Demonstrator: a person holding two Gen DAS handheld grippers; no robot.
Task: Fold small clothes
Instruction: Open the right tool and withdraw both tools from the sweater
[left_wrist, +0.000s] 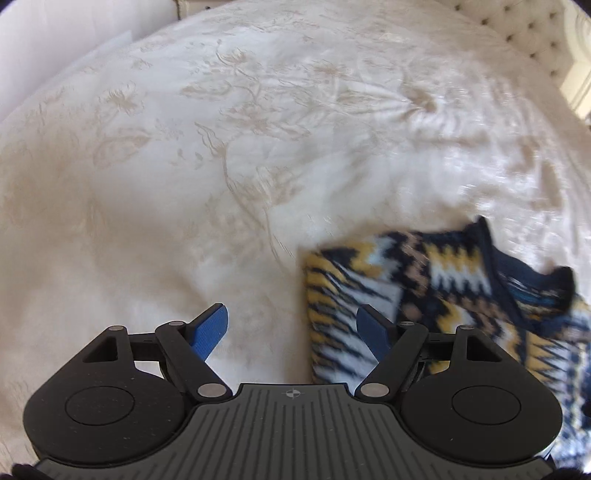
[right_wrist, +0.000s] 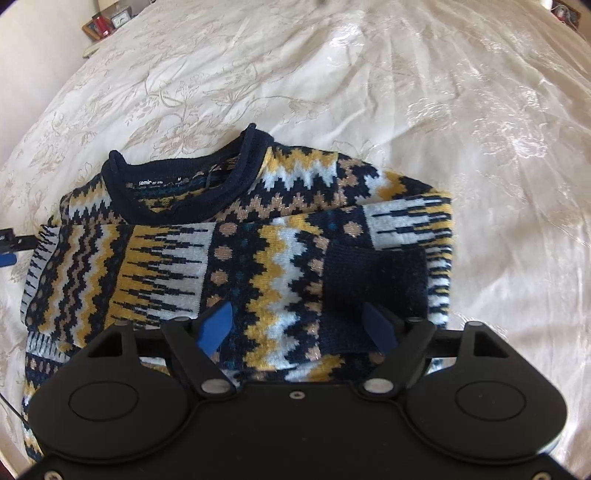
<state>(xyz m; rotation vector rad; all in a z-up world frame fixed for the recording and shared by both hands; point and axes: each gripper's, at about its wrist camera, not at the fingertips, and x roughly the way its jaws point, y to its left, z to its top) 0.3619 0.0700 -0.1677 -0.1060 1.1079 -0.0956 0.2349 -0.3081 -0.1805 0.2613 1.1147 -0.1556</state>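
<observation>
Sweater: patterned knit pullover (right_wrist: 236, 258), lying flat on the bed, filling the lower centre of the right wrist view; only its left edge showing at lower right of the left wrist view.
Fold so far: sleeves seemingly brought in across the chest, one navy cuff (right_wrist: 375, 280) resting at centre right; body not yet halved, by the look of it.
Left claw (left_wrist: 291, 326): released, nothing between the blue pads, hanging over bare bedspread just beside the sweater's left edge.
Right claw (right_wrist: 299, 326): spread wide too, gripping nothing, poised over the folded sleeve near the cuff.
Step in hand: likely reaching for the next fold. Best done by pinching both sides at matching height, catching all layers at once, lifting low and laying over evenly so the tucked sleeves stay put.
Knit: thick, soft, fuzzy; zigzag bands in navy, mustard, white and tan; ribbed navy neckline (right_wrist: 177, 173) at upper left with a label inside.
Bedspread (right_wrist: 406, 92): cream, glossy, floral embroidery, lightly creased; slippery underlay, probably.
</observation>
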